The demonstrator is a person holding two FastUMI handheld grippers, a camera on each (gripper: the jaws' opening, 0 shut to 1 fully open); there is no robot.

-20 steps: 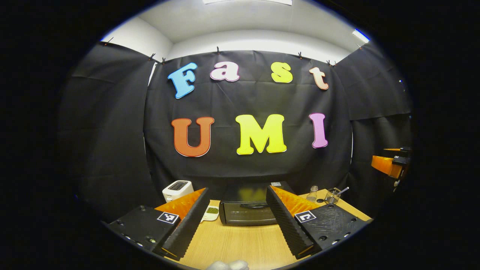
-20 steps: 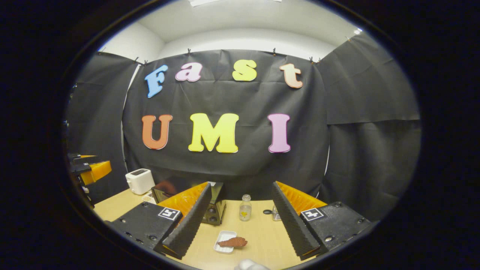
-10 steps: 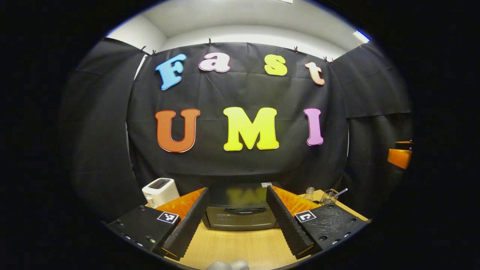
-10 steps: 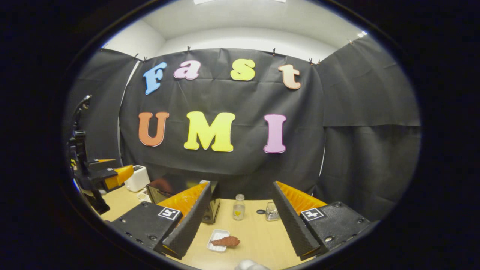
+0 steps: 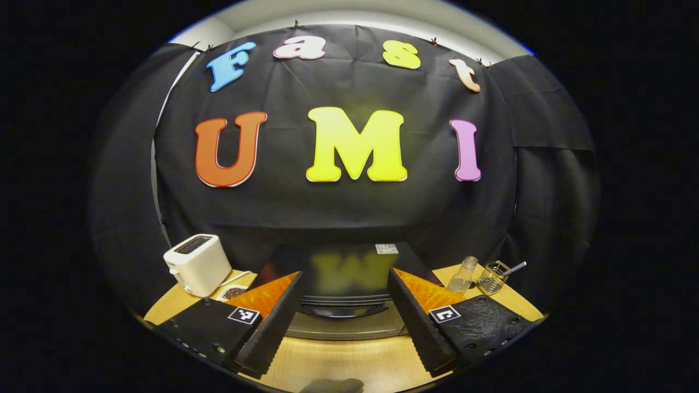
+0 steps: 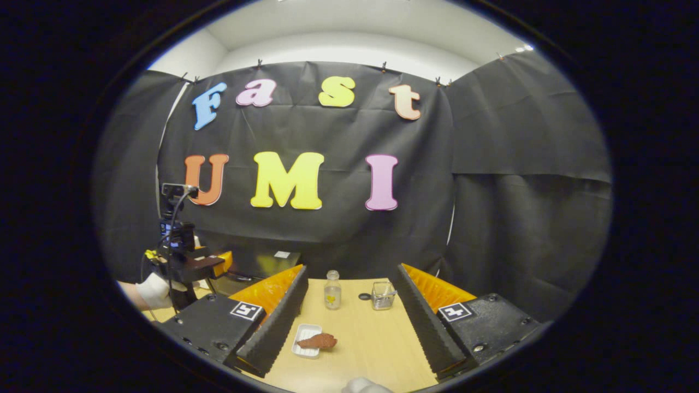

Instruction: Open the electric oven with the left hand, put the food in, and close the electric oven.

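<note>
The dark electric oven [image 5: 345, 273] stands on the wooden table, its door shut and its curved handle [image 5: 344, 311] facing me. My left gripper [image 5: 345, 308] is open, with a finger on either side of the handle and close to the door. In the right gripper view the oven [image 6: 262, 267] sits at the left, with the left gripper [image 6: 191, 262] held in a gloved hand [image 6: 153, 292] before it. A brown piece of food [image 6: 318, 341] lies on a small white tray [image 6: 304, 346]. My right gripper [image 6: 347, 322] hangs open above the table, the tray just inside its left finger.
A white toaster [image 5: 197, 264] stands left of the oven, with a small dish [image 5: 232, 293] beside it. Right of the oven are a clear bottle [image 5: 461, 274] and a wire basket [image 5: 491, 277]; the right gripper view shows the bottle [image 6: 331, 290] and basket [image 6: 382, 295] behind the tray.
My left gripper has moved forward to the oven, which now looms large between its fingers. The right gripper has swung slightly right; the left gripper and hand have come into its view.
</note>
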